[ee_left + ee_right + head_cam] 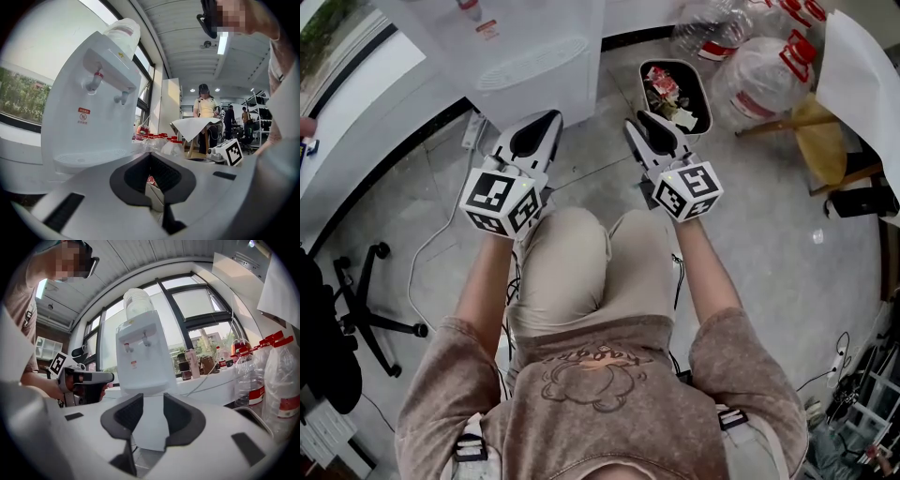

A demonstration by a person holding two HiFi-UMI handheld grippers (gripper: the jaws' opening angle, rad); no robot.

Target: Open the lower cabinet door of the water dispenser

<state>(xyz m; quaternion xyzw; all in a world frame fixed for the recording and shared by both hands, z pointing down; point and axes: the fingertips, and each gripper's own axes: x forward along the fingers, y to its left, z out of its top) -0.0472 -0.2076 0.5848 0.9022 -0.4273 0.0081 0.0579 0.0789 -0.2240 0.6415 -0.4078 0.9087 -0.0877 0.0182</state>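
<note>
Both tools point level at the white water dispenser (pixel 539 66). The left tool (pixel 551 116) has its jaws together, empty. The right tool (pixel 634 121) has its jaws slightly parted, gripping nothing.

Your water dispenser (pixel 534 56) stands upright on the grey floor (pixel 769 244) straight ahead of you. It is a white, box-shaped unit with a pale bottle (pixel 137 300) seated on its top. High on the front face you have two taps side by side, a red-handled one (pixel 96 80) and a pale one (pixel 123 97), above a slotted drip tray (pixel 89 157). A small red label (pixel 83 114) sits between taps and tray. The lower cabinet door (pixel 149 427) shows as a plain white panel, flush with the body and shut; you cannot make out its seam.
</note>
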